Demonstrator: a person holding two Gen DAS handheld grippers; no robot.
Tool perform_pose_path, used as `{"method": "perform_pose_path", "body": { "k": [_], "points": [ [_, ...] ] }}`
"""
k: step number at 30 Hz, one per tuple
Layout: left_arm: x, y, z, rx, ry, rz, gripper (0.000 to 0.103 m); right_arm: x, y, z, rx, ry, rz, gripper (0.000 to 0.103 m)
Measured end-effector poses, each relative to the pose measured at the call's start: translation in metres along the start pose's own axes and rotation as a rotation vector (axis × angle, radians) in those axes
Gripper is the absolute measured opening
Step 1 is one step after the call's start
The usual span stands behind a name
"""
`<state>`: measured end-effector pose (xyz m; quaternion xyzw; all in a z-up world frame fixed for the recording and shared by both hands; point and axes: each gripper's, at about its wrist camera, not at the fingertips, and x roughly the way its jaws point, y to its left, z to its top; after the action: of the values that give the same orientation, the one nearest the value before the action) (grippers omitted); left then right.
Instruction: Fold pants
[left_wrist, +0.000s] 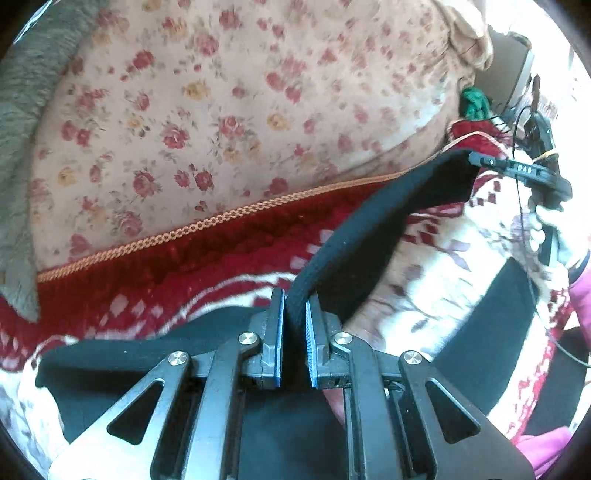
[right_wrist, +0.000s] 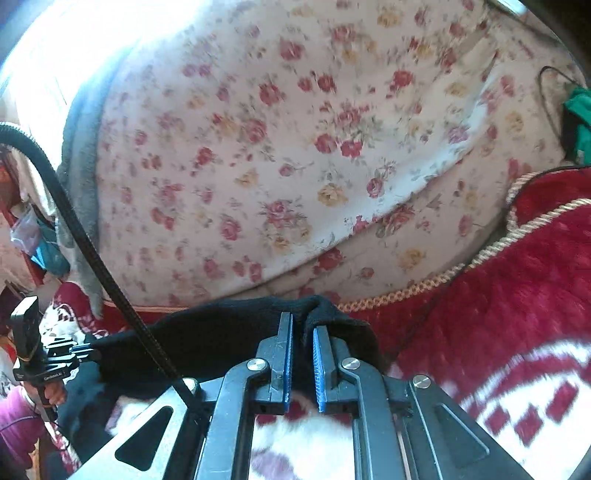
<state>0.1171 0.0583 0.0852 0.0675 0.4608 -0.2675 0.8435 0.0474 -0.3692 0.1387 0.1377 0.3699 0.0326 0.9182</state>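
Nearest the left wrist camera, the left gripper (left_wrist: 295, 314) is clamping a fold of the black pants (left_wrist: 373, 225) between its blue pads, its jaws drawn almost together on the cloth. From there the pants' edge is stretching taut, up and to the right, to the right gripper (left_wrist: 476, 158), which is pinching the far corner in a person's hand (left_wrist: 546, 229) beside a pink sleeve (left_wrist: 580, 291). More of the dark cloth is lying slack under the left tool on a red and white blanket (left_wrist: 155, 273) with an orange braided trim.

In the right wrist view, the right gripper (right_wrist: 303, 332) is likewise closing tight on a bunched edge of the pants (right_wrist: 221, 332), with the left gripper (right_wrist: 86, 347) holding the other end at far left. Beyond the blanket (right_wrist: 517, 295), a floral bedcover (right_wrist: 277, 147) is filling the background, a grey blanket (left_wrist: 26, 110) at its left edge.
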Motion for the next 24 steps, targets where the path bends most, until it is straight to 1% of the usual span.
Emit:
{"method": "perform_pose_path", "body": {
  "k": [2, 4, 7, 11, 14, 16, 19, 22, 24],
  "points": [
    [-0.014, -0.008, -0.014, -0.004, -0.01, -0.008, 0.009, -0.02, 0.006, -0.011, 0.007, -0.018, 0.011, 0.009],
    [-0.027, -0.02, -0.028, -0.001, -0.019, -0.007, 0.008, -0.028, 0.013, -0.02, 0.014, -0.031, 0.018, 0.009],
    [-0.043, -0.035, -0.047, -0.006, -0.032, -0.015, 0.008, -0.061, 0.019, -0.04, 0.025, -0.048, 0.032, 0.009],
    [-0.066, -0.055, -0.076, -0.022, -0.064, -0.036, 0.008, -0.094, 0.022, -0.077, 0.045, -0.038, 0.048, 0.009],
    [-0.074, -0.063, -0.098, -0.041, -0.068, -0.029, 0.008, -0.113, 0.019, -0.106, 0.071, -0.019, 0.057, 0.009],
    [-0.076, -0.065, -0.112, -0.057, -0.066, -0.021, 0.008, -0.12, 0.018, -0.122, 0.085, -0.002, 0.053, 0.009],
    [-0.078, -0.067, -0.133, -0.095, -0.059, -0.017, 0.008, -0.13, 0.013, -0.15, 0.103, 0.029, 0.006, 0.009],
    [-0.078, -0.071, -0.151, -0.119, -0.055, -0.004, 0.008, -0.13, 0.004, -0.166, 0.169, 0.063, 0.012, 0.009],
    [-0.076, -0.073, -0.159, -0.14, -0.045, 0.015, 0.008, -0.128, 0.001, -0.175, 0.193, 0.09, -0.023, 0.009]
  ]
}}
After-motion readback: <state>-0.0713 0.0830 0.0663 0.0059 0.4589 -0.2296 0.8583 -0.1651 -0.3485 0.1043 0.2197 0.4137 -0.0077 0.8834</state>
